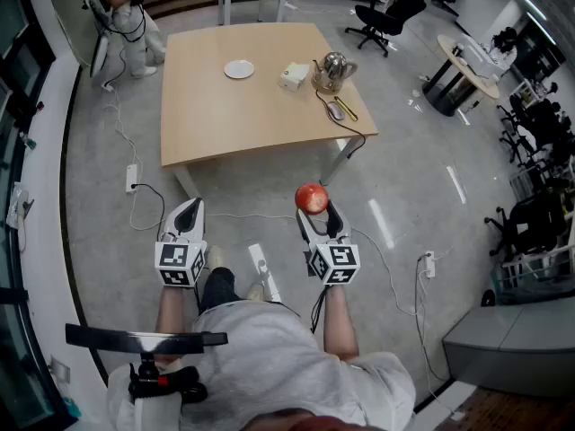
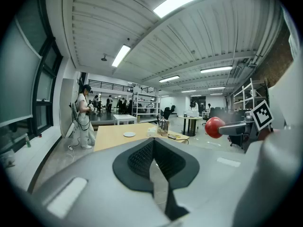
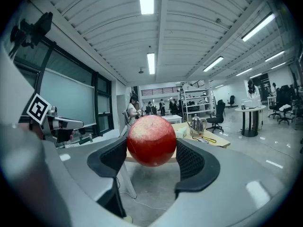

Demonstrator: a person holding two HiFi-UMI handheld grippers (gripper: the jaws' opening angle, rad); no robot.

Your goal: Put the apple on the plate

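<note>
Slippage is the risk: the right gripper point(image 1: 314, 210) has its jaws clamped on the red apple point(image 1: 312, 198), well apart from the white plate point(image 1: 239, 69) on the tabletop point(image 1: 234, 119). A jolt could drop it. The left gripper point(image 1: 186, 212) has its jaws together, empty.

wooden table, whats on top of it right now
A bare white plate, a white box, a metal kettle and a small grey item. Under the table is mostly hidden. The apple is not there: the right tool holds it.

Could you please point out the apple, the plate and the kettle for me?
apple point(image 1: 312, 198), head view, middle of its red skin.
plate point(image 1: 239, 69), head view, its bare centre.
kettle point(image 1: 334, 66), head view, its shiny body.
</note>
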